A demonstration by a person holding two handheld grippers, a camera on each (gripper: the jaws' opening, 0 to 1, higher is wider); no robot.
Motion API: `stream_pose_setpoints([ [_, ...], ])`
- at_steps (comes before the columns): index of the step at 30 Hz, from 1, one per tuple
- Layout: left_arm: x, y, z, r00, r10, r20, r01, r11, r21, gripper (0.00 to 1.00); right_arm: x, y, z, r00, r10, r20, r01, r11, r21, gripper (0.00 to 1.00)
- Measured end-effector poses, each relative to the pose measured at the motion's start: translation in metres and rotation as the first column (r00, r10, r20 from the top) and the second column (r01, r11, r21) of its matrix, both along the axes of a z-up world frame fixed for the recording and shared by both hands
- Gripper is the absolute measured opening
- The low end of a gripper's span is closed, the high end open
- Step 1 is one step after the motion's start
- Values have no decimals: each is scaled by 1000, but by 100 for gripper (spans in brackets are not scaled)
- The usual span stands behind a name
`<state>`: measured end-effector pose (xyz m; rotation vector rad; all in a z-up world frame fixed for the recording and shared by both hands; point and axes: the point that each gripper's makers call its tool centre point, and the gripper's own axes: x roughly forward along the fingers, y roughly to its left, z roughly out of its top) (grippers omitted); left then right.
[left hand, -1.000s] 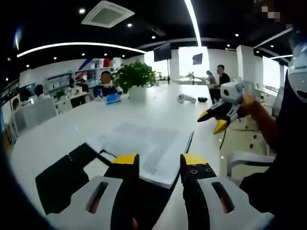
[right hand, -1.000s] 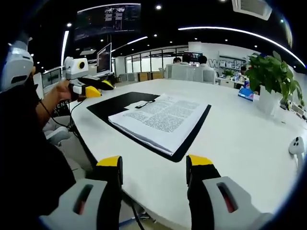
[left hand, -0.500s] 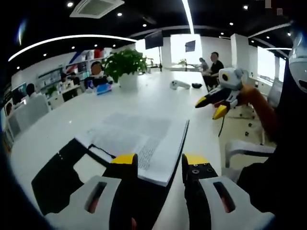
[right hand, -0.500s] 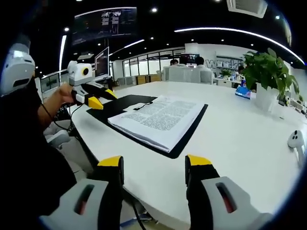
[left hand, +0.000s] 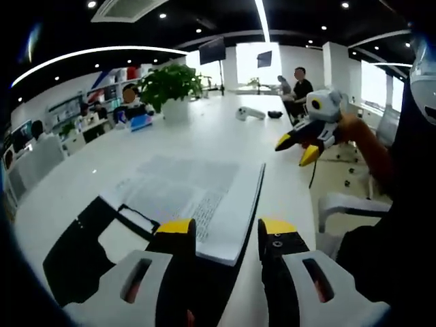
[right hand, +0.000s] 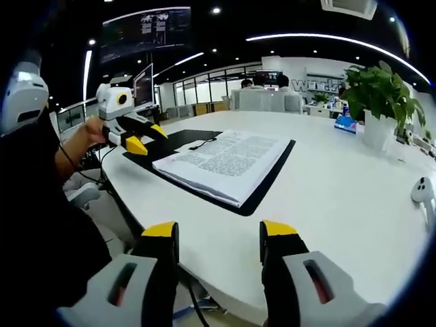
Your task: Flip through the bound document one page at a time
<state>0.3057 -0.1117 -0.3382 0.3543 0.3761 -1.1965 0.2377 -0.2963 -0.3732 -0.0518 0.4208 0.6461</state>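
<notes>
Open-plan office, dark ceiling (left hand: 204, 20) with recessed spotlights and long curved LED strips (left hand: 95, 54). Ceiling AC cassette (left hand: 126, 8) overhead. Large white table (right hand: 340, 197) with rounded edge takes most of the floor space. Potted green plant (left hand: 165, 82) in a white pot sits on it, a blue box (left hand: 140, 122) just beside. White controller (left hand: 249, 113) lies on the table further back. Bright windows (left hand: 255, 65) at the far end, two dark monitors (left hand: 212, 50) hung in front of them. Shelving (left hand: 75, 112) along one wall. People seated at the far side (left hand: 298, 83). White chair (left hand: 340, 204) near the table edge. Glass partitions (right hand: 204, 102) and a ceiling-hung screen (right hand: 150, 30) in the right gripper view.
</notes>
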Motion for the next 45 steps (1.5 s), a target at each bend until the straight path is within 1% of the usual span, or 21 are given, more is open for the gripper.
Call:
stream_pose_setpoints([
  [5, -1, -6, -4, 1000, -17, -13, 17, 1000, 1, 38, 1, -2, 0, 1000, 2, -7, -2, 1000, 19, 47],
  [10, 1, -15, -13, 999, -27, -25, 28, 999, 17, 38, 0, -3, -1, 1000, 9, -15, -9, 1000, 8, 46],
  [13, 3, -16, -20, 999, -28, -17, 29, 998, 51, 38, -1, -3, 2, 1000, 13, -9, -13, 1000, 4, 45],
  [19, 7, -17, -24, 1000, -25, -4, 25, 996, 80, 38, -2, -4, 7, 1000, 3, 1, -3, 1000, 26, 44],
  [25, -1, -38, -22, 996, -81, 29, 79, 994, 76, 38, -1, -5, 5, 1000, -3, -5, 3, 1000, 21, 43],
  [28, -2, -49, -19, 995, -95, 28, 93, 994, 50, 38, -2, -5, 5, 1000, -2, -6, 2, 1000, 17, 43],
  [30, -4, -54, -20, 994, -104, 28, 103, 994, 47, 37, -3, -5, 5, 1000, -1, -4, 1, 1000, 18, 43],
  [33, -2, -56, -27, 993, -110, 44, 106, 992, 75, 37, -4, -6, 6, 1000, -5, -4, 5, 1000, 18, 43],
  [35, 1, -55, -31, 994, -96, 42, 93, 993, 78, 37, -5, -7, 6, 1000, -10, -8, 10, 1000, 17, 43],
  [39, 0, -56, -35, 995, -91, 32, 89, 994, 58, 35, -6, -8, 4, 1000, -16, -16, 16, 1000, 17, 43],
  [45, 2, -57, -33, 997, -71, 31, 70, 997, 27, 34, -6, -7, 3, 1000, -12, -18, 12, 1000, 9, 42],
])
